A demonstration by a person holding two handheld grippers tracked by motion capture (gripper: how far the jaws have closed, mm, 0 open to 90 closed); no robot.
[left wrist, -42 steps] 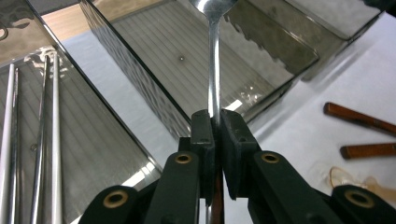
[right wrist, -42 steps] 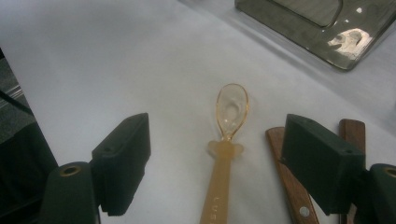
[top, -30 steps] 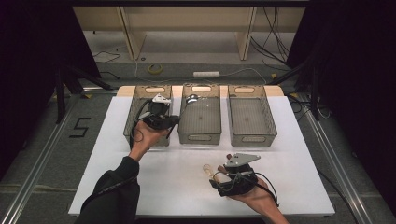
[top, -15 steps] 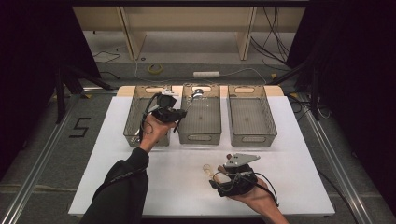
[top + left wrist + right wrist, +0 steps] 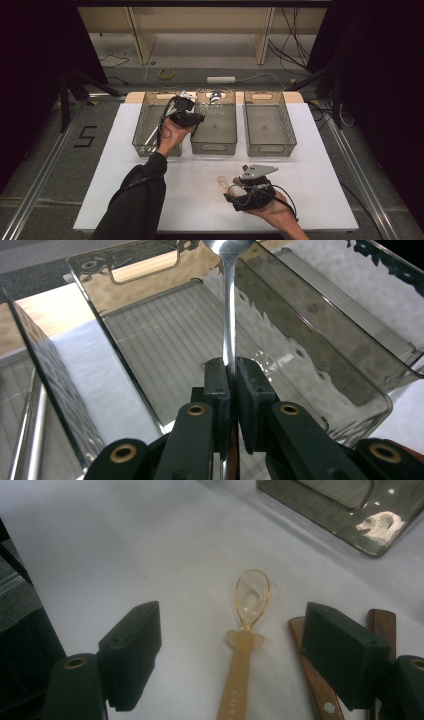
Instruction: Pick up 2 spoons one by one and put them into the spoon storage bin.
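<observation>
1. Left gripper [image 5: 186, 116] sits over the gap between the left bin [image 5: 150, 127] and the middle bin [image 5: 216, 131], held in the person's left hand [image 5: 172, 137].
2. Its jaws are clenched on a metal spoon [image 5: 229, 315]. In the left gripper view the handle runs straight up from between the pads, centred in the jaws, with the bowl at the top edge.
3. In the high view the spoon bowl [image 5: 215, 96] lies over the far end of the middle bin. Cannot tell whether it touches the bin.
4. Some metal utensils lie in the left bin [image 5: 30, 440], at the left edge of the left gripper view; too blurred to identify.
5. Right gripper [image 5: 235, 187] is low on the white tabletop [image 5: 310, 165], near its front edge, held in the right hand [image 5: 275, 207].
6. Its jaws are released, spread wide.
7. An amber plastic spoon [image 5: 245, 630] lies flat on the tabletop between the right jaws, bowl pointing away, closer to the right-hand pad and touching neither.
8. Two brown wooden handles [image 5: 310, 675] lie beside the right-hand pad, one partly under it. What they belong to is cut off.
9. The right bin [image 5: 267, 125] stands beyond the right gripper, well apart from it.
</observation>
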